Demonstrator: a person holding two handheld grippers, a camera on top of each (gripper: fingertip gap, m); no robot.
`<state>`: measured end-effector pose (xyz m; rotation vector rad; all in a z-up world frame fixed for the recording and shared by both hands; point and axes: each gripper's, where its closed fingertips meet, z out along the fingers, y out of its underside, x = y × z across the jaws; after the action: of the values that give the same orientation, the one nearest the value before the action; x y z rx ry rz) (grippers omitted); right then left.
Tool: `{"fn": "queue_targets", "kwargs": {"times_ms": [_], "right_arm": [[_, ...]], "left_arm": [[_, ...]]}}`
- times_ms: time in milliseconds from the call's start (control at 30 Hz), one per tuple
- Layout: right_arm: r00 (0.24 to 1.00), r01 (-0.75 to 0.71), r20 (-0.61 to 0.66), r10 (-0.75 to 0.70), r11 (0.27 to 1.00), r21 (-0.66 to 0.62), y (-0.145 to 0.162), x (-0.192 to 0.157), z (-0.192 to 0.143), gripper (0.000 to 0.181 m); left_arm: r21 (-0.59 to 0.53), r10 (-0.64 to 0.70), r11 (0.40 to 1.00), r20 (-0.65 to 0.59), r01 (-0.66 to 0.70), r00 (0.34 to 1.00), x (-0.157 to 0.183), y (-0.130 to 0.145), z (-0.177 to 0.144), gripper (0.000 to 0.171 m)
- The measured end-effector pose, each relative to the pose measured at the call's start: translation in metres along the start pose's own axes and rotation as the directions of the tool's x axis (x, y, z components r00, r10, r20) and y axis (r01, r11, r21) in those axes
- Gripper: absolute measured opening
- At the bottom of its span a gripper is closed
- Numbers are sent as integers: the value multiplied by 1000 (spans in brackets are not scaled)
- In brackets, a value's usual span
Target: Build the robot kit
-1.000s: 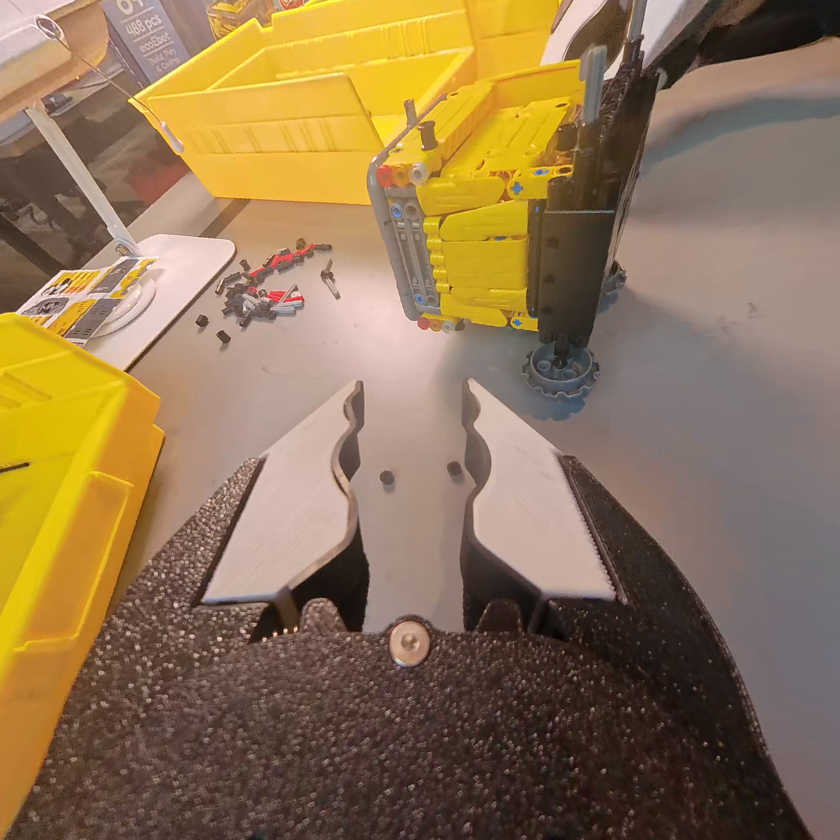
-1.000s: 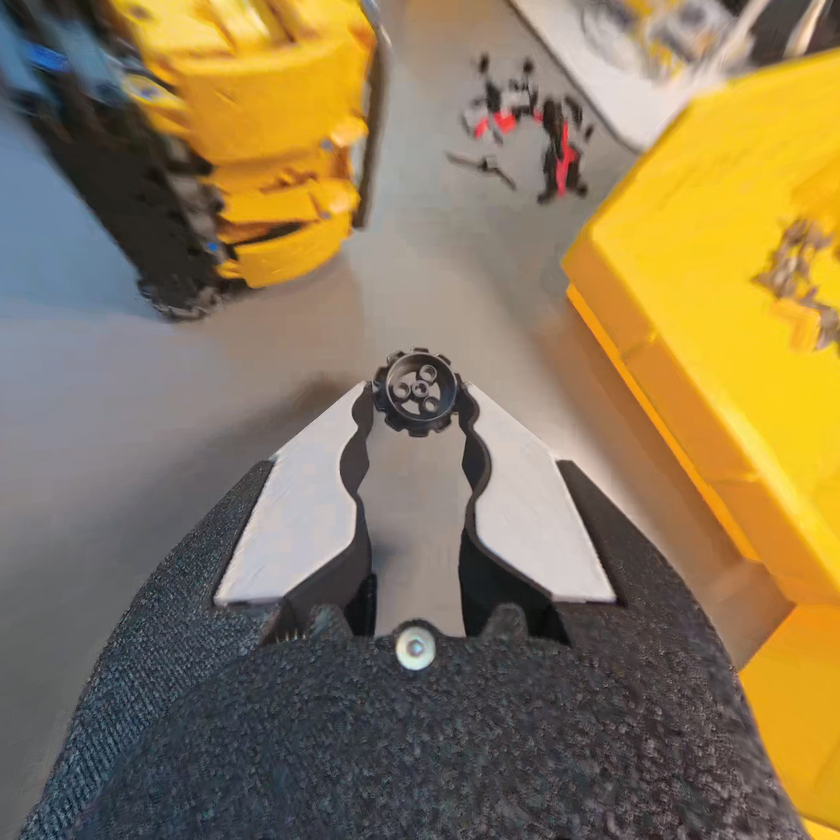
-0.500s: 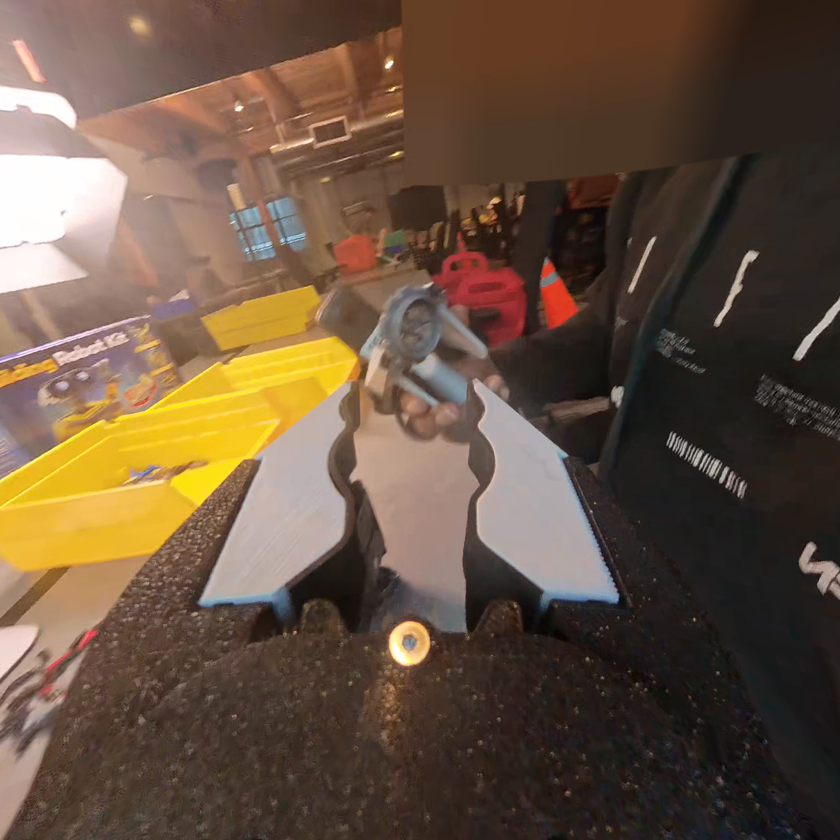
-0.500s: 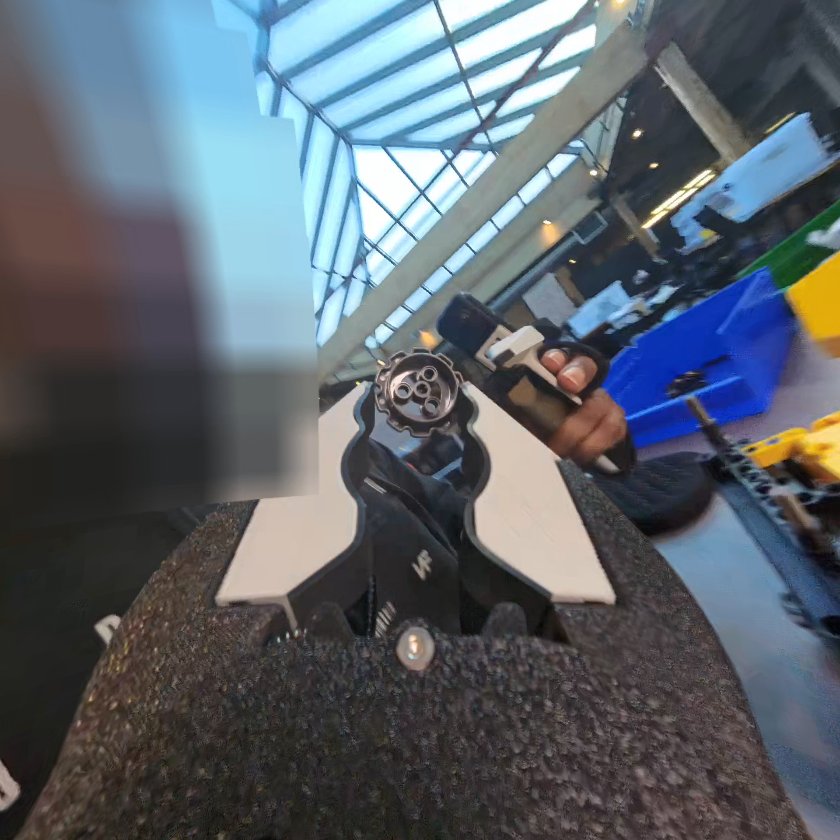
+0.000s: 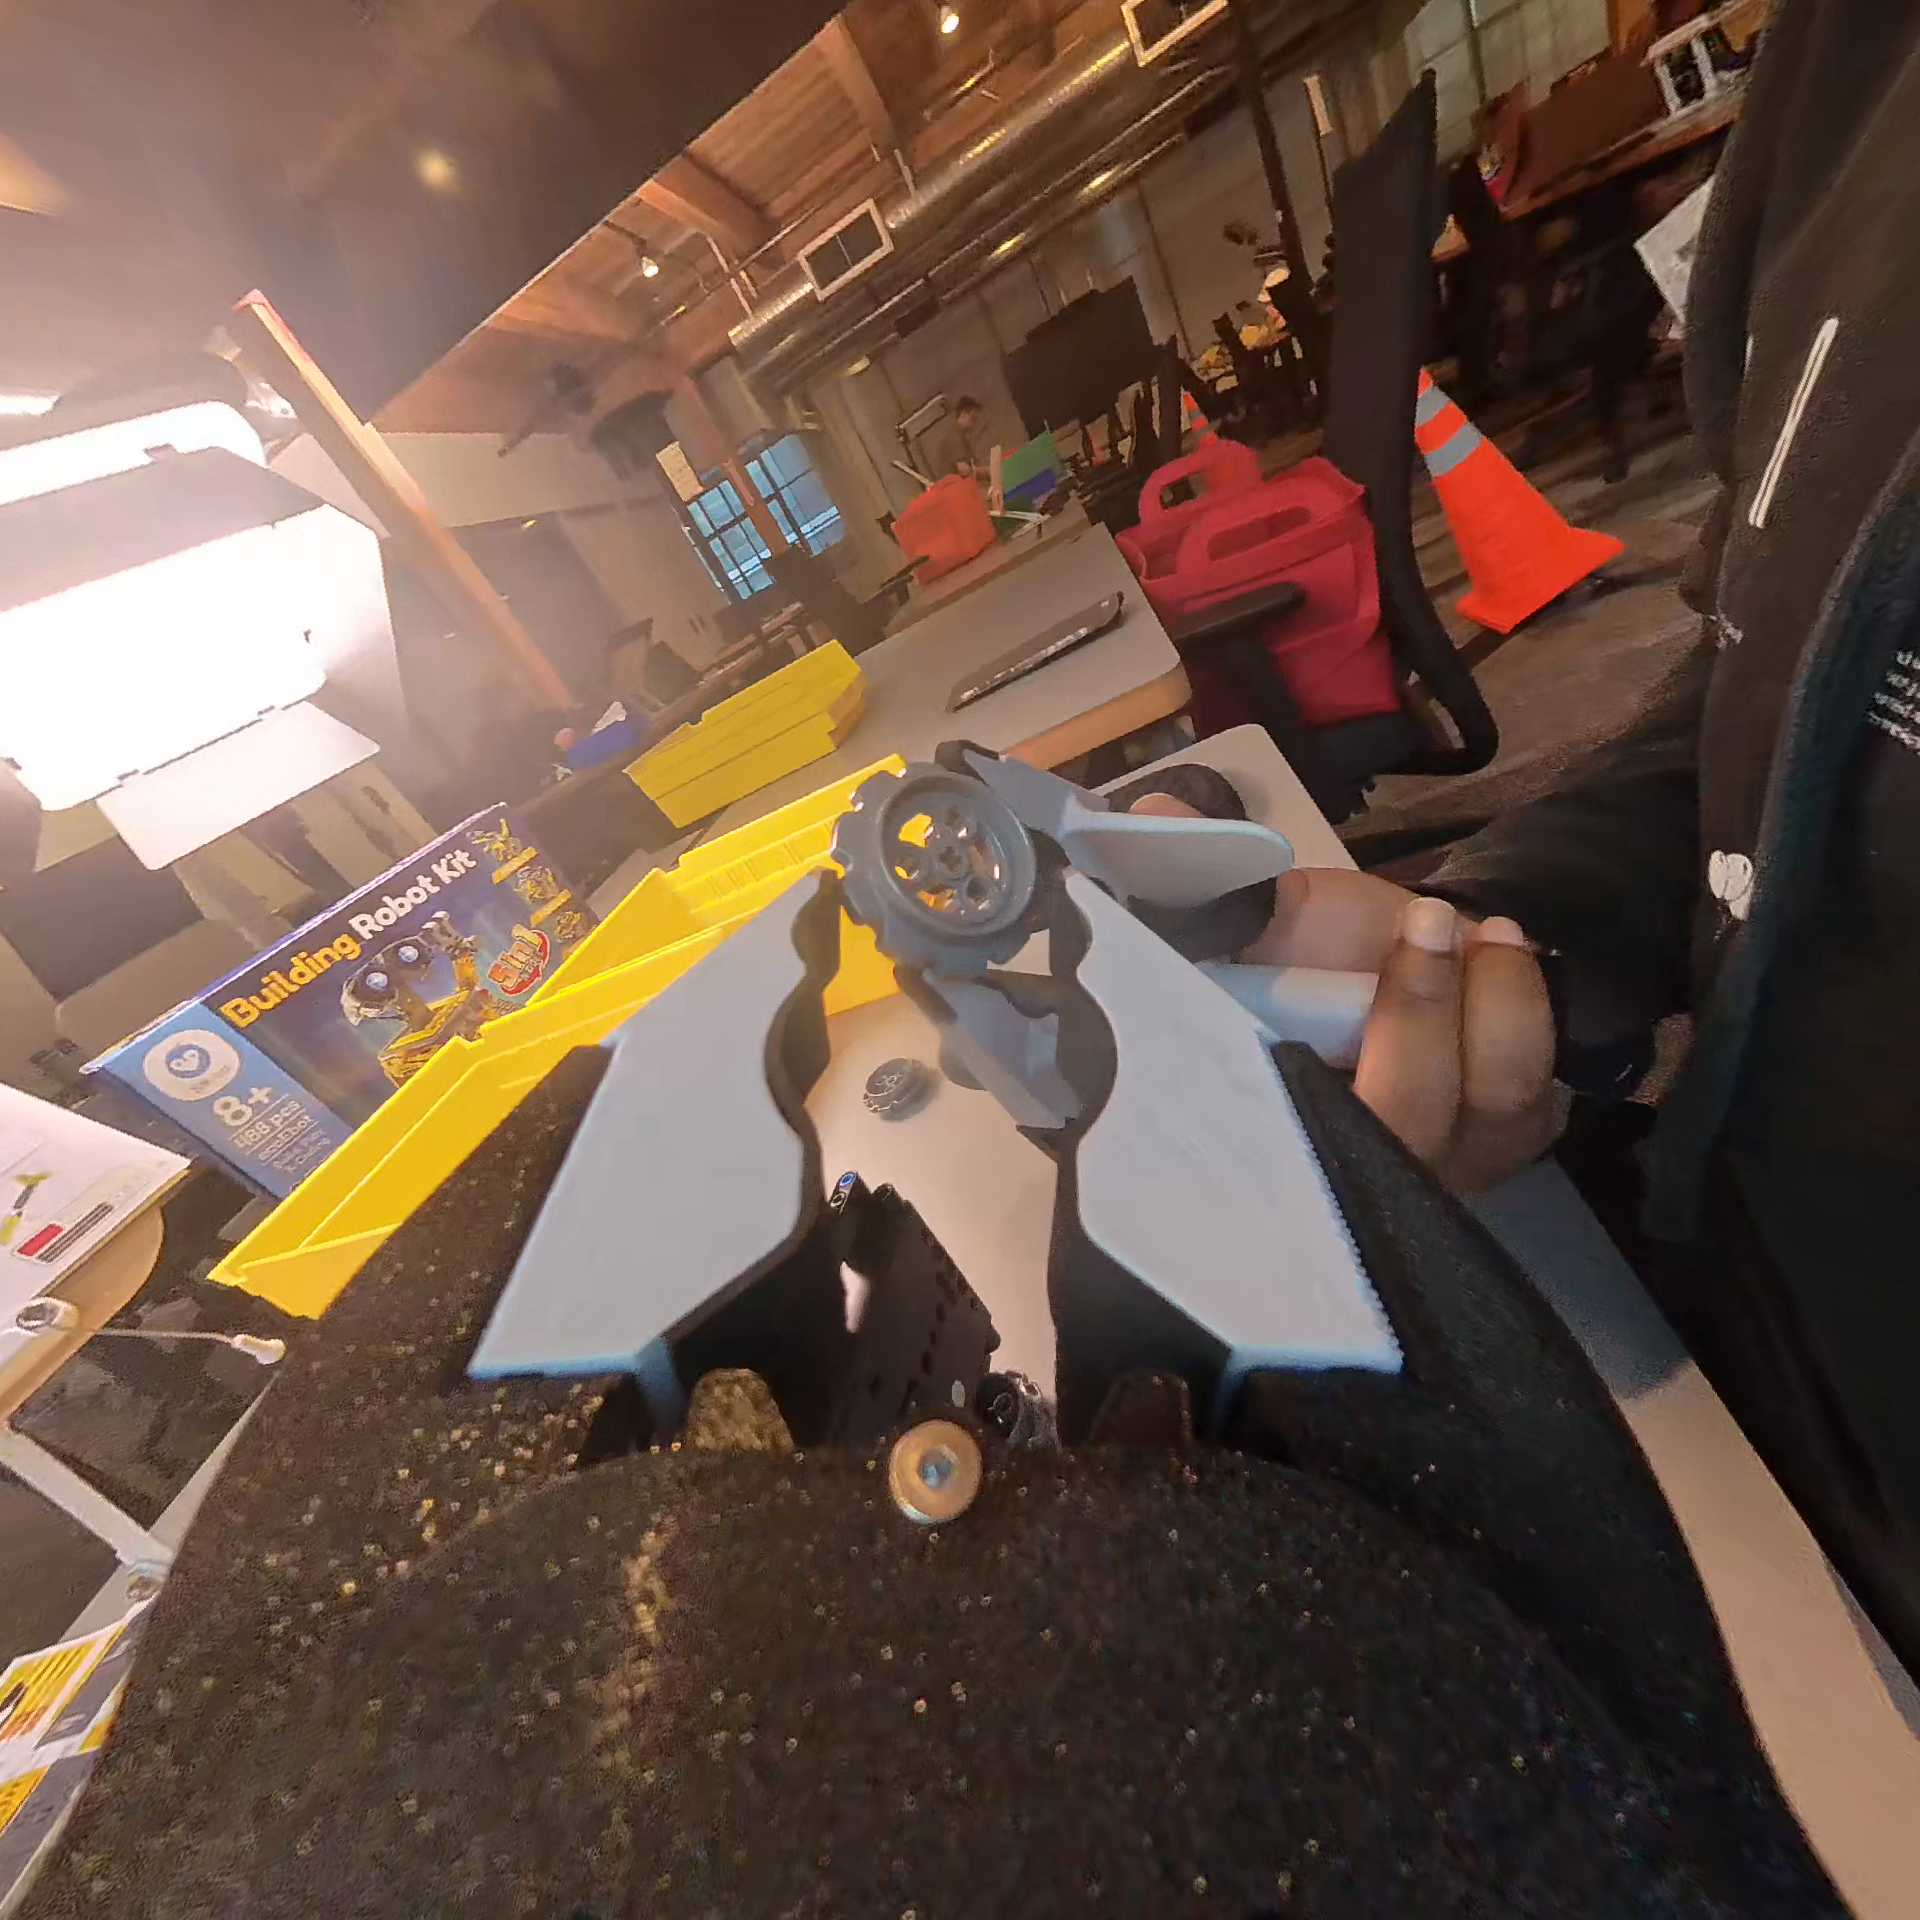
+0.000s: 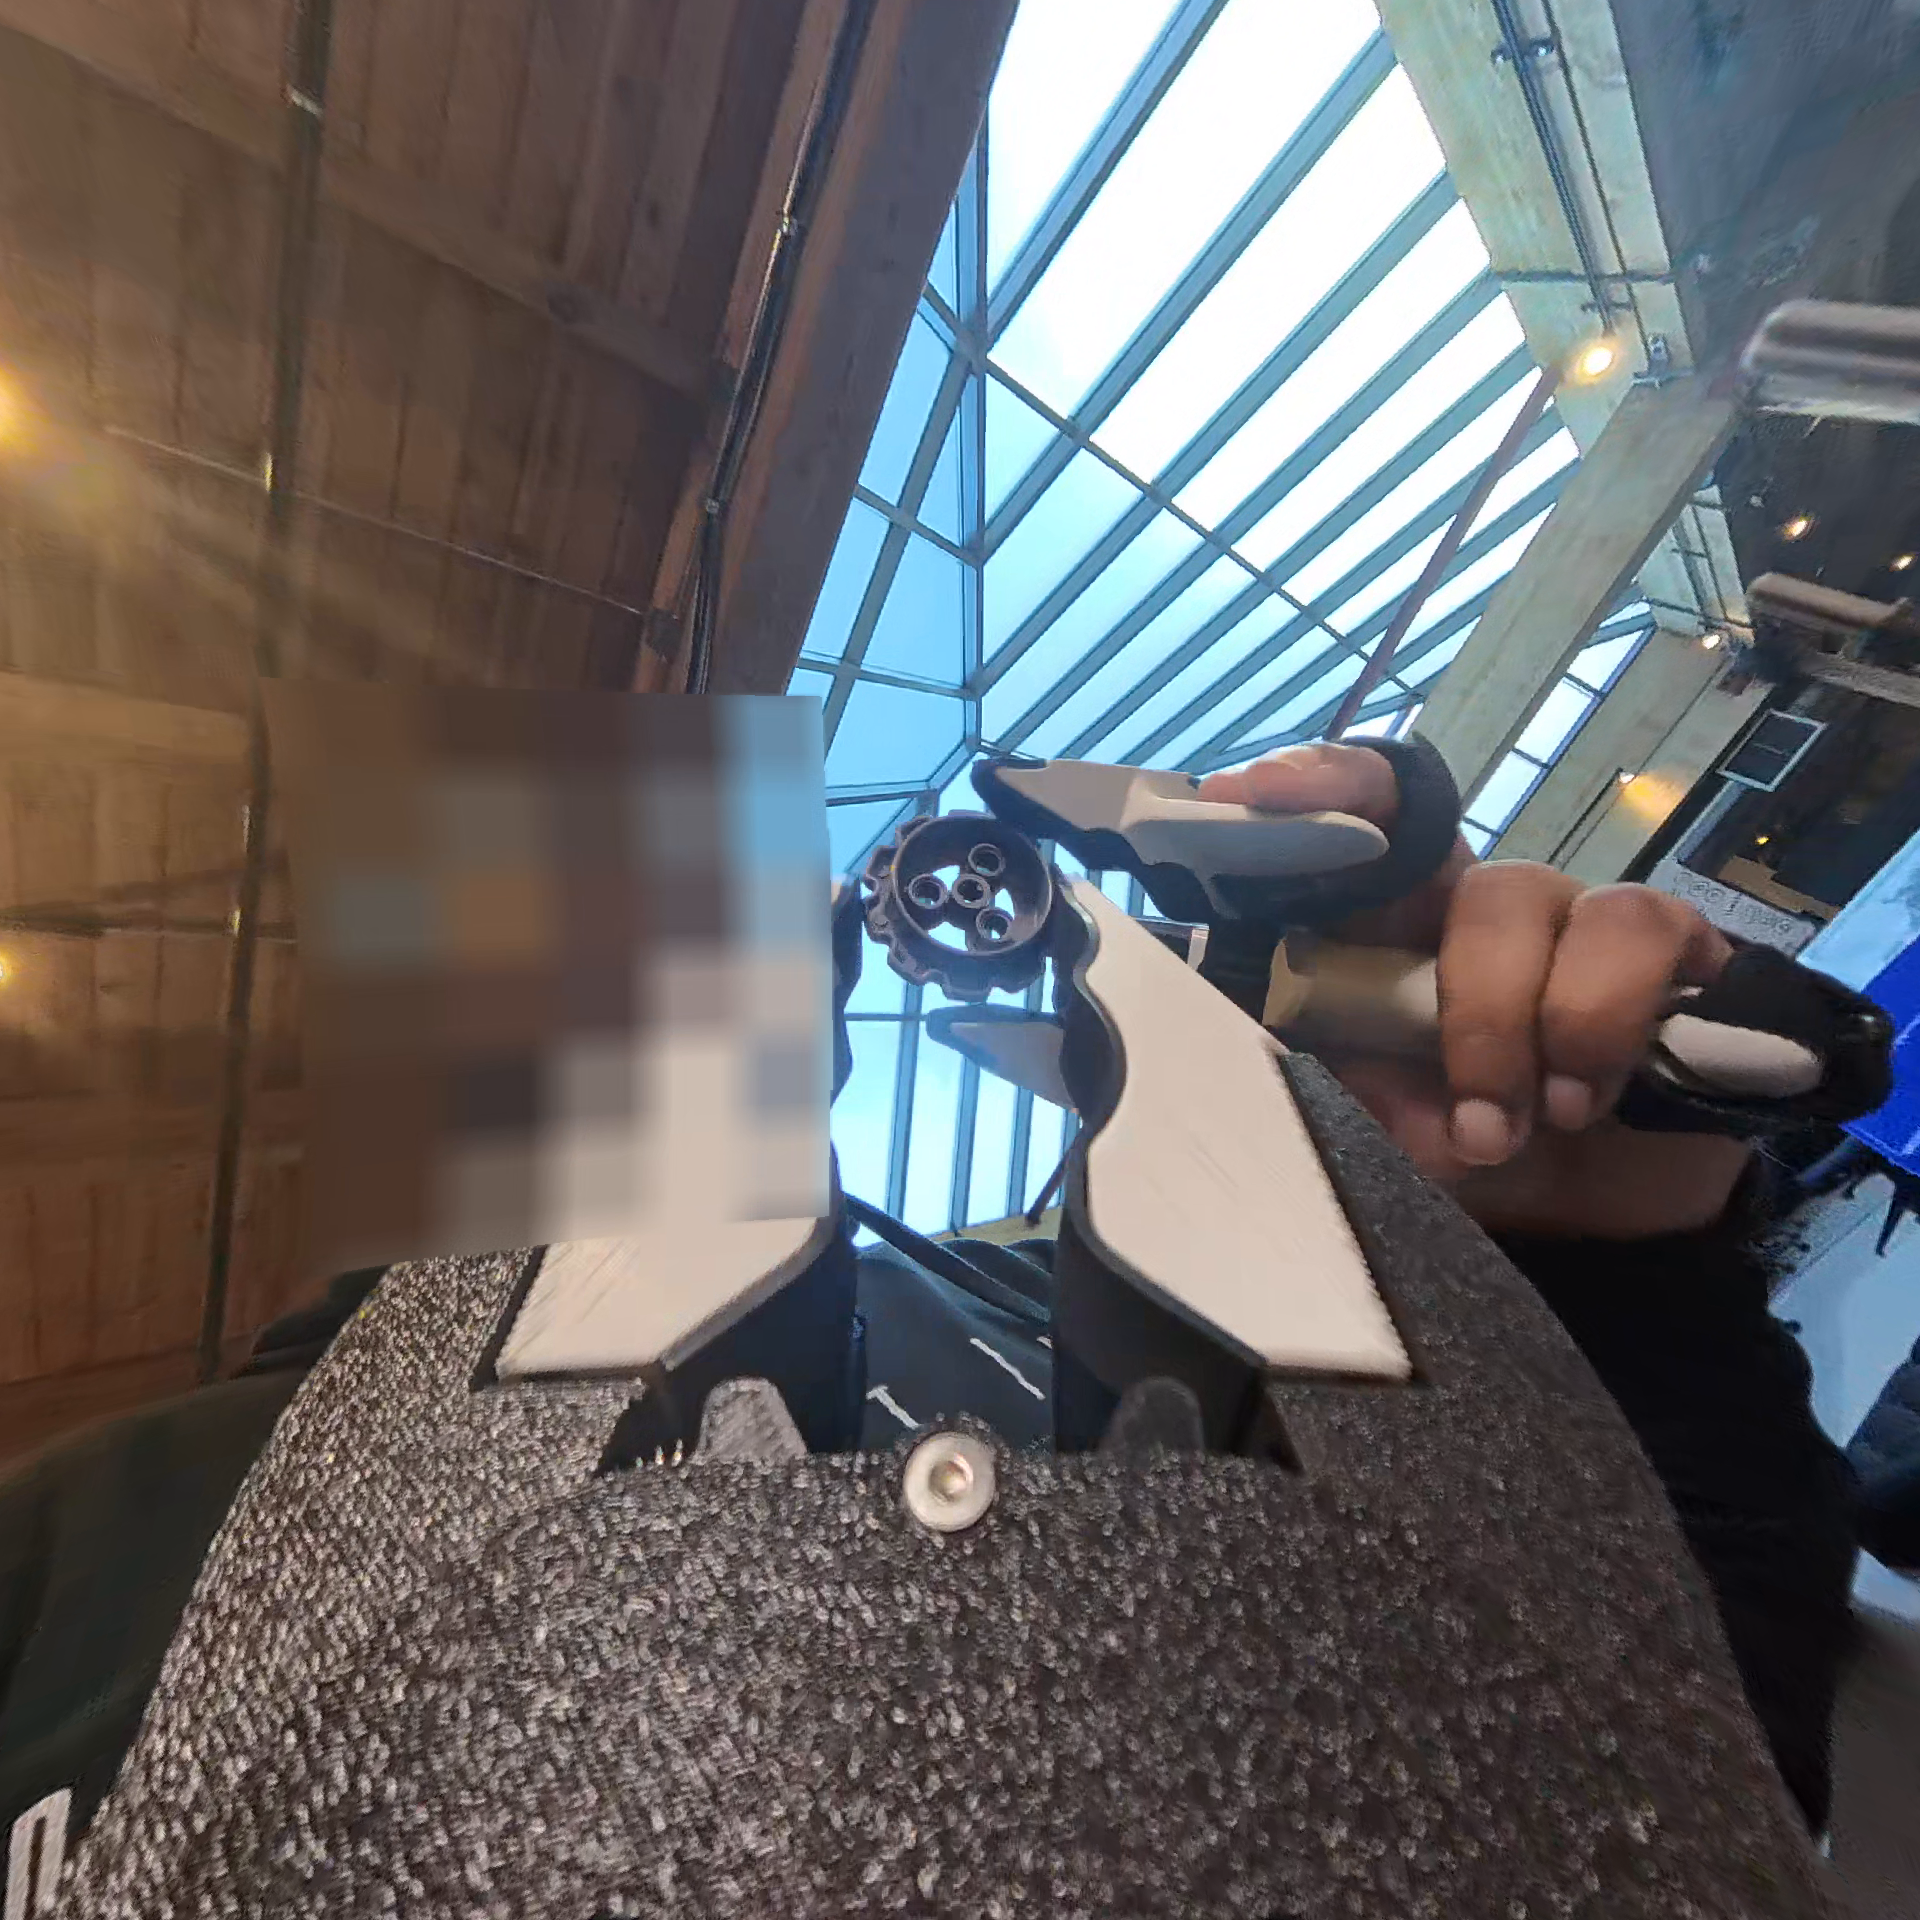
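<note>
My right gripper [image 6: 961,914] is shut on a dark grey toothed wheel [image 6: 966,904] and holds it up in the air. The wheel [image 5: 935,883] also shows in the left wrist view, pinched by the right gripper's fingers [image 5: 1143,842]. My left gripper [image 5: 940,904] is open, with its tips on either side of the wheel; I cannot tell if they touch it. The left gripper's fingers [image 6: 1195,831] show above and below the wheel in the right wrist view. A person's hand [image 5: 1455,1008] holds the right gripper's handle.
Below lies a grey table [image 5: 1621,1382] with a small black round piece [image 5: 894,1086] and part of a black brick model [image 5: 914,1309]. Yellow bins [image 5: 416,1143], a blue kit box [image 5: 343,987] and a bright lamp panel [image 5: 156,623] stand at the left. A dark-sleeved arm fills the right. Left and right tips are no more than a few centimetres apart.
Both grippers have risen off the table and turned to face each other. The right gripper has carried the wheel up between the left gripper's tips, closer than half a second ago.
</note>
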<state>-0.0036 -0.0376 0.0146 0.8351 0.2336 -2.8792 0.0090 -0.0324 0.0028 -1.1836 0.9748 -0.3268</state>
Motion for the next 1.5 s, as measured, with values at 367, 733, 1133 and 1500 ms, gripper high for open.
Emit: {"fn": "queue_targets", "kwargs": {"times_ms": [367,733,1133,1500], "right_arm": [[999,15,-42,-14,1000,24,1,8,-6,37],[200,509,-285,-937,348,-787,-42,34,-57,41],[8,280,424,-905,-405,-870,-38,87,0,42],[116,333,411,-904,-354,-874,-46,100,4,39]], "left_arm": [[-88,9,996,-23,-11,1000,0,7,-12,34],[-284,-340,891,99,354,935,-45,64,-94,33],[-401,-424,864,-256,303,869,-55,69,-68,33],[-376,-457,869,-367,321,810,-56,72,-61,33]]}}
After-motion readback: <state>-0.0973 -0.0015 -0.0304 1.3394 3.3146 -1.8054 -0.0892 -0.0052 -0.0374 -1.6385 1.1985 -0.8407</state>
